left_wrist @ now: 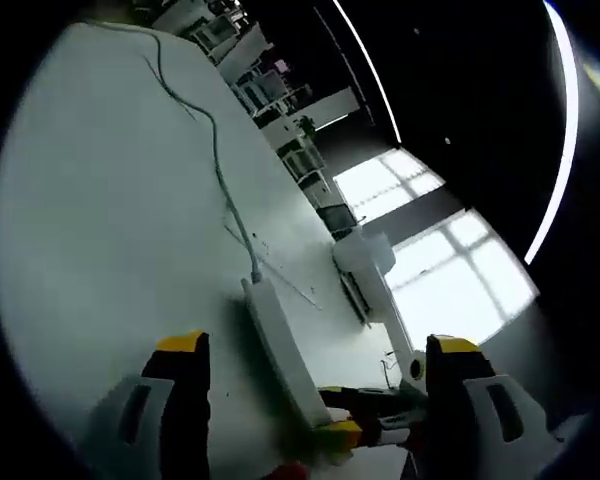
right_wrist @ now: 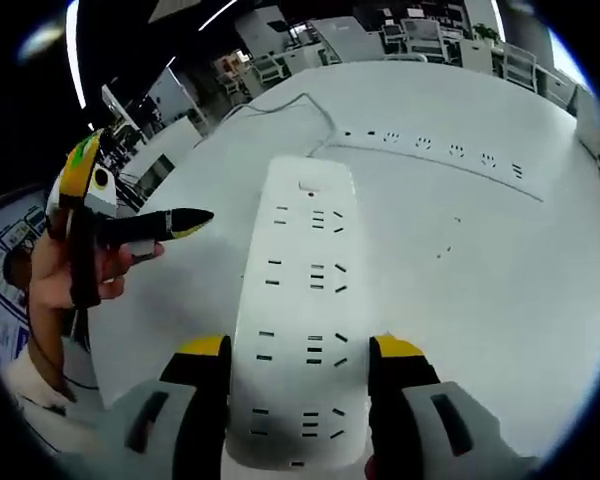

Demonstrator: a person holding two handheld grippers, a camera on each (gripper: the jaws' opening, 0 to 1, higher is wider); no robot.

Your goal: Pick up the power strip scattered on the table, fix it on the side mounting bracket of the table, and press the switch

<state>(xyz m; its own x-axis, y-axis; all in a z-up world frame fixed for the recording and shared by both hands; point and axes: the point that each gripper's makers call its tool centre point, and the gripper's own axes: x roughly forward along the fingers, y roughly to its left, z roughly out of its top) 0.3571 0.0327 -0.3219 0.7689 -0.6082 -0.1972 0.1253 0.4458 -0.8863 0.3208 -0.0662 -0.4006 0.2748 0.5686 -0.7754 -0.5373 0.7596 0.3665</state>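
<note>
In the right gripper view, the right gripper (right_wrist: 300, 365) has its two yellow-tipped jaws closed on the sides of the long white plastic power strip (right_wrist: 302, 330), which points toward 12 o'clock over the white table (right_wrist: 500, 290). Its white cable (right_wrist: 280, 105) runs off at 11 o'clock. The left gripper (right_wrist: 150, 228) shows at 9 o'clock in a hand (right_wrist: 60, 275). In the left gripper view, this gripper's jaws stand apart, holding nothing.

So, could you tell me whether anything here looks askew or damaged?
Nothing looks damaged. The power strip sits between the right gripper's jaws, lifted off the table, its cord trailing loosely across the tabletop. The left gripper is open beside it. A row of sockets lies flush in the table.
</note>
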